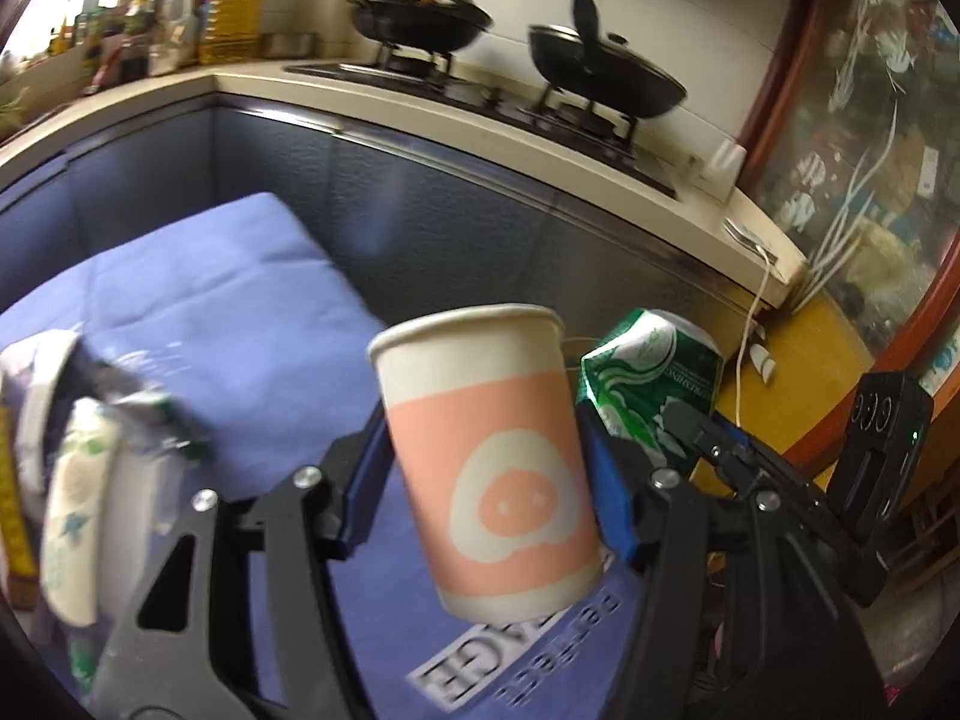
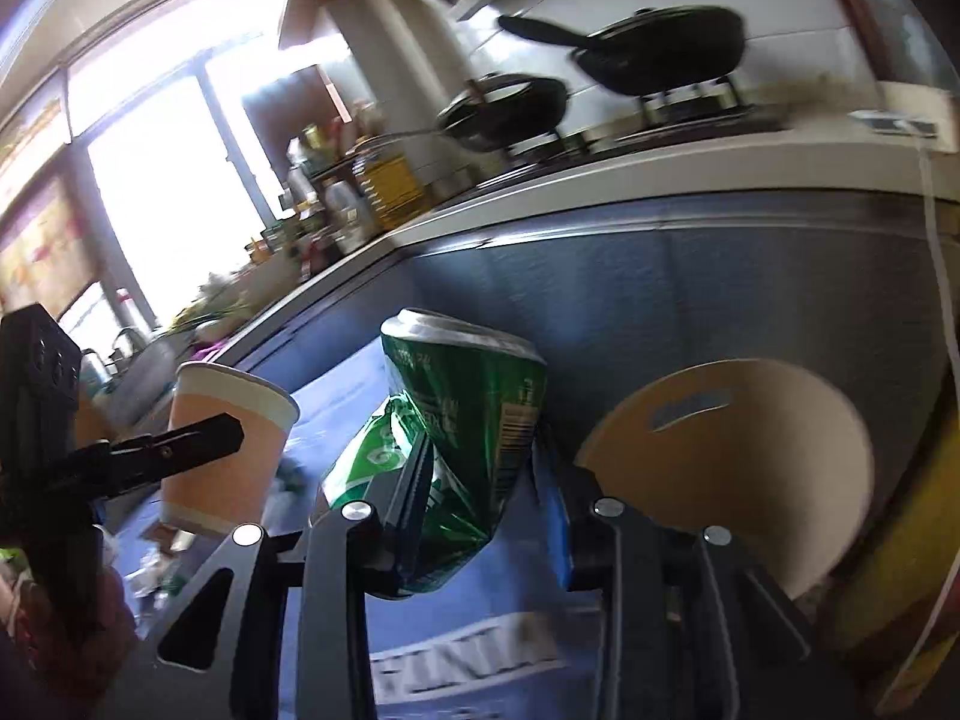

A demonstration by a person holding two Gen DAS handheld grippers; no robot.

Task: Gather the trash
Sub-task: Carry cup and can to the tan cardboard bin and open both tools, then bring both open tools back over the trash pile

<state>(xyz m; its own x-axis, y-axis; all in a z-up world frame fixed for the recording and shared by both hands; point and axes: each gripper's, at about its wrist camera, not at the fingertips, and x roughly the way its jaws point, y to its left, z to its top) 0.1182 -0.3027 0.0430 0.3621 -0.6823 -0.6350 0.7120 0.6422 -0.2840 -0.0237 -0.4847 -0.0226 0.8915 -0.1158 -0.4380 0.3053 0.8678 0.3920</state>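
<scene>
Fingers, left wrist view: my left gripper (image 1: 489, 468) is clamping the paper cup (image 1: 486, 456) by its sides, lifted above the blue cloth (image 1: 240, 300); I can't see inside it.
Near left: more litter (image 1: 90, 450) is lying blurred on the cloth.
Fingers, right wrist view: my right gripper (image 2: 480, 504) is pinching the crushed green can (image 2: 462, 420), just right of the cup.
Doing it well: I'm judging gentle pressure best, so neither piece slips.

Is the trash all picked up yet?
Not yet. The left gripper holds the pink paper cup, and the right gripper holds the crushed green can. More wrappers lie on the blue cloth. No bin is visible.
</scene>
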